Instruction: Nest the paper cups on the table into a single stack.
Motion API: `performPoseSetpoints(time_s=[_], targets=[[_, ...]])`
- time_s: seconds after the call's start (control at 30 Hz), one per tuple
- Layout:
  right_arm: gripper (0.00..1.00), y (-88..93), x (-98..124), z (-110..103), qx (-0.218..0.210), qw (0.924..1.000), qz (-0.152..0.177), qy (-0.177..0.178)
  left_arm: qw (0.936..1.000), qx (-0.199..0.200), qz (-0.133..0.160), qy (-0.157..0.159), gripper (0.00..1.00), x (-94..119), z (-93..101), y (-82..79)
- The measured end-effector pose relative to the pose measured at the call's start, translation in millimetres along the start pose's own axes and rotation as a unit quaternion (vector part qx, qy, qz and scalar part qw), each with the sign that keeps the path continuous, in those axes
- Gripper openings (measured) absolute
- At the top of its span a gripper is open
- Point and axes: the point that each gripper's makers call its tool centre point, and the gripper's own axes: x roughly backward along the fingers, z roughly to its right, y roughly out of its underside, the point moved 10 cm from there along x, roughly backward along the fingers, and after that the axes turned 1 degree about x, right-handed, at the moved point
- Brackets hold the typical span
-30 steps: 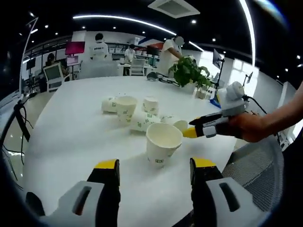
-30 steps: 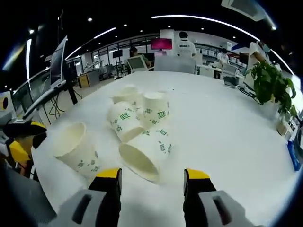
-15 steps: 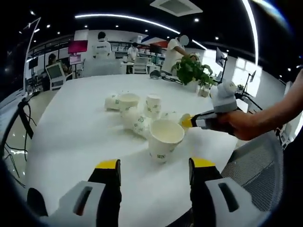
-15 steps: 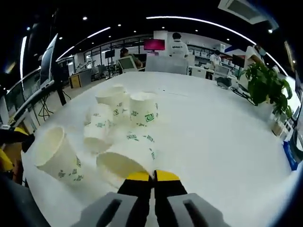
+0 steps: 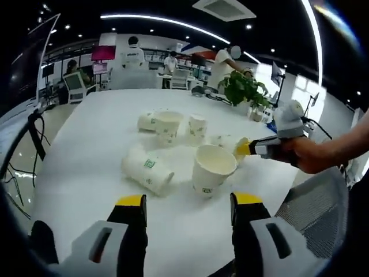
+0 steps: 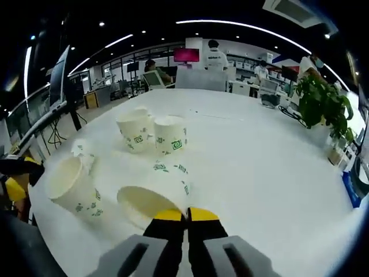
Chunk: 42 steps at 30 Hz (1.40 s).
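While the right gripper (image 6: 185, 214) has its fingers pressed together on the rim of a lying paper cup (image 6: 154, 195), the left gripper (image 5: 187, 202) hangs with fingers spread above the white surface (image 5: 86, 156). Loose cups sit across it: one upright (image 5: 211, 168), one on its side (image 5: 148, 169), others (image 5: 168, 124) beyond. A potted plant (image 5: 242, 89) stands at the far edge. Ceiling light strips (image 6: 253, 24) and office desks (image 6: 207, 75) occupy the room behind.

Grey grippers (image 5: 187, 209), yellow-tipped black jaws
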Motion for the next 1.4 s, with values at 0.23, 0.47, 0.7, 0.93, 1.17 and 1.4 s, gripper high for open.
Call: performPoseSetpoints(time_s=[0.23,0.47,0.7,0.93,1.17,1.4], targets=[[0.0,0.4,10.4,3.7,-0.001,1.0,0.009,0.001,0.9976,0.055,-0.013,-0.041,0.6,-2.8,-34.2,4.1],[0.0,-3.7,19.9,8.5,0.018,0.9997,0.018,0.0,0.9946,0.079,-0.02,-0.064,0.6,-0.6,-43.1,6.1],[0.0,-18.9,31.0,10.4,0.051,0.9976,0.043,-0.016,0.9942,0.077,-0.028,-0.069,0.59,-3.9,-49.1,8.9],[0.0,-44.9,58.2,1.5,0.076,0.9939,0.067,-0.043,0.9953,0.074,-0.025,-0.058,0.59,-6.0,-47.6,9.9],[0.0,-51.0,65.2,-7.7,0.093,0.9909,0.054,-0.081,0.9972,0.053,-0.024,-0.046,0.6,-7.8,-37.8,9.9],[0.0,-59.9,70.3,-23.0,0.158,0.9772,0.042,-0.136,0.9983,0.03,-0.026,-0.043,0.6,-7.0,-36.4,8.5]])
